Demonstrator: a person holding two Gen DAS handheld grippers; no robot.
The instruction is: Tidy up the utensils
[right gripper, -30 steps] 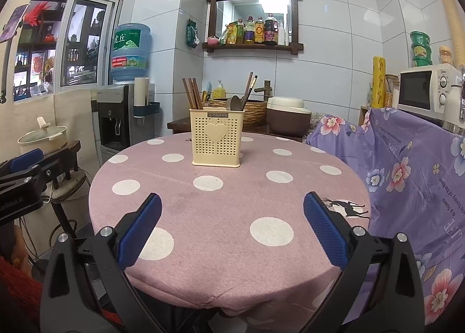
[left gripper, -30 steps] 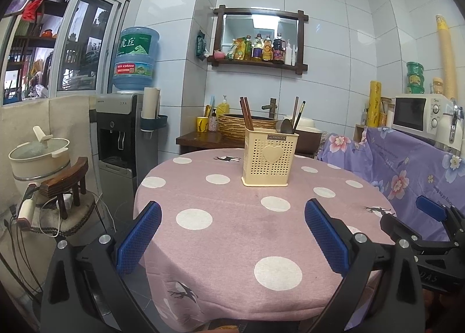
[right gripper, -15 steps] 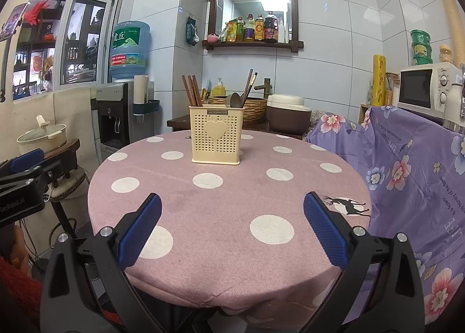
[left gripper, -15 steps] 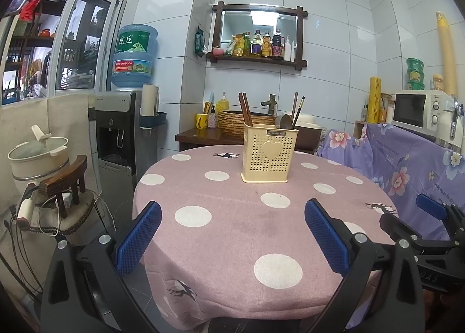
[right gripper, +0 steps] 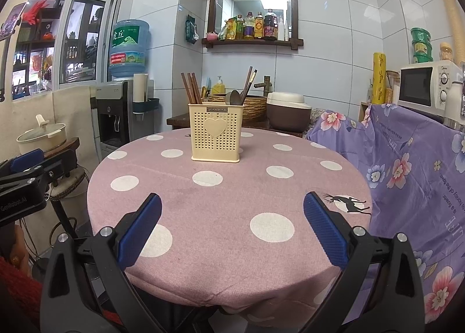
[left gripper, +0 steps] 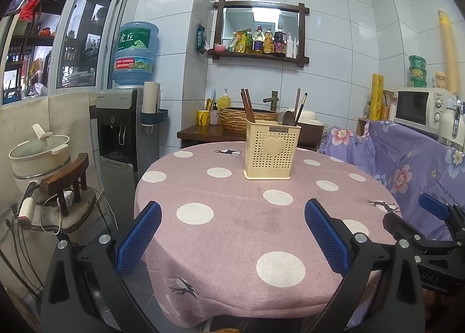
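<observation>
A cream perforated utensil holder (left gripper: 271, 153) with a heart on its front stands upright on the far half of a round table with a pink polka-dot cloth (left gripper: 238, 225). It holds brown chopsticks (left gripper: 247, 105) on its left side and a dark spoon (left gripper: 286, 118) with more chopsticks on its right. The holder also shows in the right wrist view (right gripper: 215, 136). My left gripper (left gripper: 232, 234) is open and empty over the table's near left edge. My right gripper (right gripper: 232, 228) is open and empty over the near edge, well short of the holder.
A water dispenser (left gripper: 123, 132) and a stool with a pot (left gripper: 40, 156) stand left of the table. A purple floral cover (right gripper: 412, 176) drapes furniture on the right, with a microwave (right gripper: 427, 87) above. A dark counter (left gripper: 203, 132) with a woven basket sits behind the table.
Both views have drifted slightly; the holder sits a little higher in the frames. Both grippers stay open and empty.
</observation>
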